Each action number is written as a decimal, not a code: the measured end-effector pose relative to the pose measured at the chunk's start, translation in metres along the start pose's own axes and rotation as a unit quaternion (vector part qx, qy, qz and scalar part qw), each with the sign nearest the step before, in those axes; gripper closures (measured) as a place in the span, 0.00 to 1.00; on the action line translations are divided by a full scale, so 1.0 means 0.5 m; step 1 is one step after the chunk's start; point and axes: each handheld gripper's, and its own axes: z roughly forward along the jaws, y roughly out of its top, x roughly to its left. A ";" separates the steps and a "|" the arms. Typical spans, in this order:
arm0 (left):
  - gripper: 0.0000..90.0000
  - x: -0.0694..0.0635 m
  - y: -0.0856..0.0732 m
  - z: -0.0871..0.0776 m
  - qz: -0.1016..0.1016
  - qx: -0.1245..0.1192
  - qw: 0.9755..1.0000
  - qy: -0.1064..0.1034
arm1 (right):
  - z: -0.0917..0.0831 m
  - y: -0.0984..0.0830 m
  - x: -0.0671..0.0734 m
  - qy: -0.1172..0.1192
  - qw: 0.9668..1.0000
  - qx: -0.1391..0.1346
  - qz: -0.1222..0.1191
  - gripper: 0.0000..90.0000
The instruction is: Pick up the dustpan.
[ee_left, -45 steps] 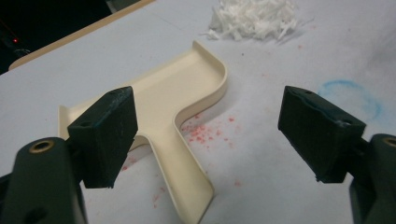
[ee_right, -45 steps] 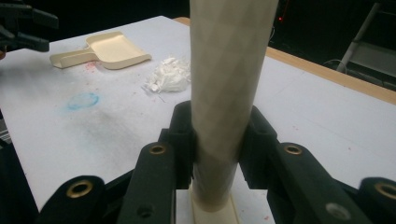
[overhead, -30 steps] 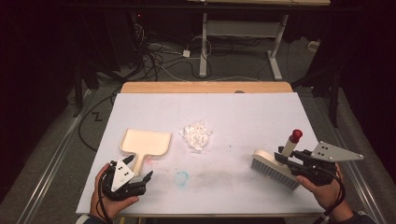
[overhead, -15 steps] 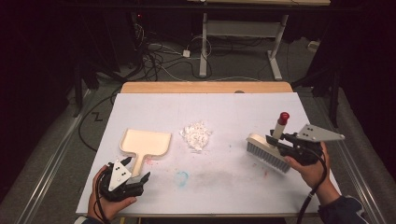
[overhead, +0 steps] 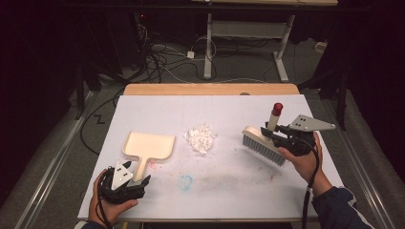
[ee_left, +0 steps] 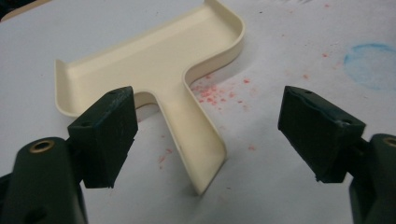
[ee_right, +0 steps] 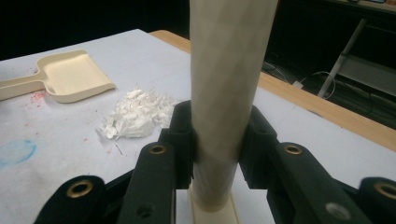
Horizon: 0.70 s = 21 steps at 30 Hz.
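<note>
The cream dustpan [overhead: 149, 147] lies flat and empty on the white surface [overhead: 229, 191], its handle between the wide-open left tongs [ee_left: 205, 135] without contact, a pile of white scraps [overhead: 200, 138] lies just beside its right, and the right tongs [ee_right: 215, 140] clamp the brush [overhead: 262, 143] handle right of the pile.

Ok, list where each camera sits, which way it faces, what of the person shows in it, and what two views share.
High view: above the person's side, looking forward and down on the table; both hands, left tool and right tool.
Left gripper view: on the left tool, looking along its open jaws at the dustpan.
Right gripper view: on the right tool, jaws clamped on the brush handle.
Shared: the right gripper view and high view both show the white scrap pile.
</note>
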 end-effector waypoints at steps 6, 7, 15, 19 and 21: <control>0.22 0.009 -0.001 0.011 -0.016 0.012 1.000 0.000 | 0.022 0.019 0.002 0.000 1.000 -0.002 -0.004 0.79; 0.22 0.011 0.001 0.016 -0.020 0.022 1.000 0.003 | 0.028 0.023 0.001 0.001 1.000 -0.003 -0.003 0.79; 0.25 0.051 0.012 0.073 -0.110 0.108 0.988 0.015 | 0.093 0.063 -0.012 -0.014 1.000 0.006 -0.013 0.79; 0.33 0.063 0.027 0.089 -0.136 0.116 0.984 0.004 | 0.117 0.075 -0.014 -0.017 1.000 0.013 -0.012 0.79; 0.35 0.066 0.034 0.096 -0.134 0.123 0.983 0.004 | 0.129 0.082 -0.016 -0.018 1.000 0.016 -0.015 0.79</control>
